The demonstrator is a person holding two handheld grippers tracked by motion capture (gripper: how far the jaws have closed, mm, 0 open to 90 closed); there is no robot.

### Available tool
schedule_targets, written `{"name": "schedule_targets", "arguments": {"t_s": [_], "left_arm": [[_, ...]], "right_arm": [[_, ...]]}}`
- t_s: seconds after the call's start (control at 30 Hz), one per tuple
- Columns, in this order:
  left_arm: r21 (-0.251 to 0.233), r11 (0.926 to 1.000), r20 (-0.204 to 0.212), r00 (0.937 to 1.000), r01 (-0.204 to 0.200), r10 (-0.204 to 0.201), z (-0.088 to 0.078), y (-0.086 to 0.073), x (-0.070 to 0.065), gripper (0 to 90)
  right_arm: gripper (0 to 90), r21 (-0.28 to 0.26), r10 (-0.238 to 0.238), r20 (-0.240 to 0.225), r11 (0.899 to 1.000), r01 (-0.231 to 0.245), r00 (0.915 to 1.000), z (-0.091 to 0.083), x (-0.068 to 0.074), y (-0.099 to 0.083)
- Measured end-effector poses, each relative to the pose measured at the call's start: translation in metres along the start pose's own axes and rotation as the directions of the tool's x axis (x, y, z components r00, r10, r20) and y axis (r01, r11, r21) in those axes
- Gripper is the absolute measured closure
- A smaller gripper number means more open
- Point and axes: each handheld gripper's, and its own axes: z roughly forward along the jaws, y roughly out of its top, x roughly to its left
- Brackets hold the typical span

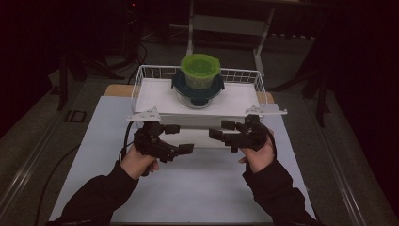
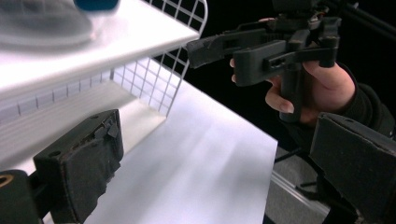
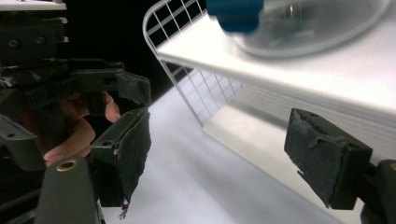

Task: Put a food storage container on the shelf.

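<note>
Two stacked containers, a green-lidded tub (image 1: 201,69) on a blue-rimmed glass bowl (image 1: 197,92), are seen on one white wire rack (image 1: 144,87), just beyond both grippers. Left gripper (image 1: 179,139) & right gripper (image 1: 221,135): jaws spread, nothing held, facing each other near the rack's front edge.

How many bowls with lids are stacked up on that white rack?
2. A green-lidded container sits on top of a blue-lidded glass bowl, at the middle back of the white rack. Smaller ones nested inside could be hidden.
</note>
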Motion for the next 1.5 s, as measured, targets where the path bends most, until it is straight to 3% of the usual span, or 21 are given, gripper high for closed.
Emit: {"name": "schedule_targets", "arguments": {"t_s": [0.2, 0.33, 0.63, 0.87, 1.03, 1.5], "left_arm": [[0.051, 0.9987, 0.009, 0.9999, -0.008, 0.007, 0.011, -0.028, 0.001, 2.2], [0.053, 0.9982, 0.037, 0.999, -0.029, 0.027, 0.015, -0.044, 0.005, 2.2], [0.085, 0.9962, 0.015, 0.9998, -0.014, 0.013, 0.02, -0.074, 0.012, 2.2], [0.115, 0.9926, -0.007, 0.9992, -0.039, 0.04, 0.024, -0.092, 0.01, 2.2], [0.129, 0.9912, -0.006, 0.9995, -0.03, 0.031, 0.026, -0.103, 0.011, 2.2], [0.127, 0.9891, -0.041, 0.996, -0.074, 0.08, 0.023, -0.121, 0.011, 2.2]], "right_arm": [[21.9, 0.037, 0.02, 0.005, 0.999, -0.02, 0.9998, 0.007, -0.013, -0.03], [21.1, 0.045, 0.012, 0.019, 0.999, -0.012, 0.9998, 0.008, -0.018, -0.043], [19.9, 0.075, 0.016, 0.028, 0.997, -0.018, 0.9995, 0.013, -0.028, -0.075], [20.0, 0.092, 0.002, 0.043, 0.996, -0.006, 0.9991, 0.013, -0.033, -0.093], [19.9, 0.106, -0.021, 0.047, 0.994, 0.016, 0.9987, 0.012, -0.036, -0.108], [19.8, 0.102, 0.005, 0.073, 0.995, -0.013, 0.9973, -0.005, -0.046, -0.133]]}}
